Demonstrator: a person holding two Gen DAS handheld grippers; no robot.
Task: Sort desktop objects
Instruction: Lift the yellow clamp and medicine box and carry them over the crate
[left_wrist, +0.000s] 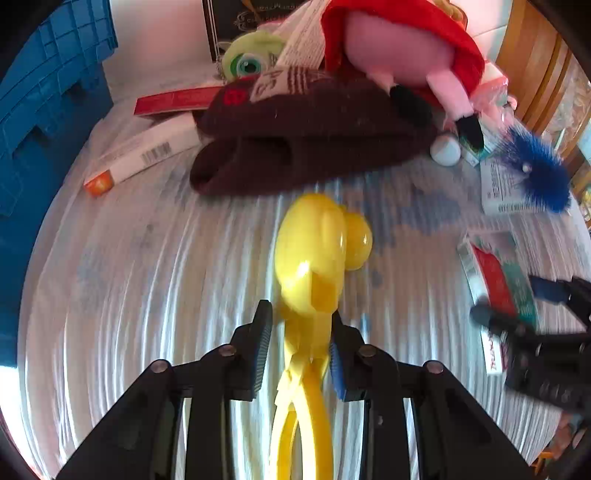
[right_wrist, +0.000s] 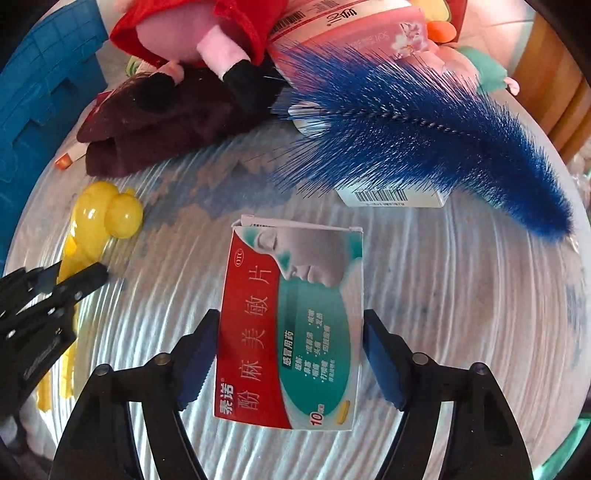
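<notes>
A yellow plastic duck-shaped clamp toy (left_wrist: 314, 266) lies on the white striped cloth (left_wrist: 147, 277). My left gripper (left_wrist: 301, 350) is closed around its neck, the pads touching both sides. It also shows in the right wrist view (right_wrist: 99, 221), with the left gripper (right_wrist: 66, 280) on it. A red and teal medicine box (right_wrist: 291, 325) lies between the fingers of my right gripper (right_wrist: 291, 354). The left pad touches the box edge and the right pad stands just beside it. The right gripper (left_wrist: 517, 314) appears at the right of the left wrist view.
A blue crate (left_wrist: 48, 110) stands at the left. A dark brown knit hat (left_wrist: 303, 140), a pink plush pig in red (left_wrist: 406, 48), a green one-eyed plush (left_wrist: 251, 59), a blue bottle brush (right_wrist: 424, 140), a white ball (left_wrist: 446, 149) and several boxes (left_wrist: 140, 158) lie at the back.
</notes>
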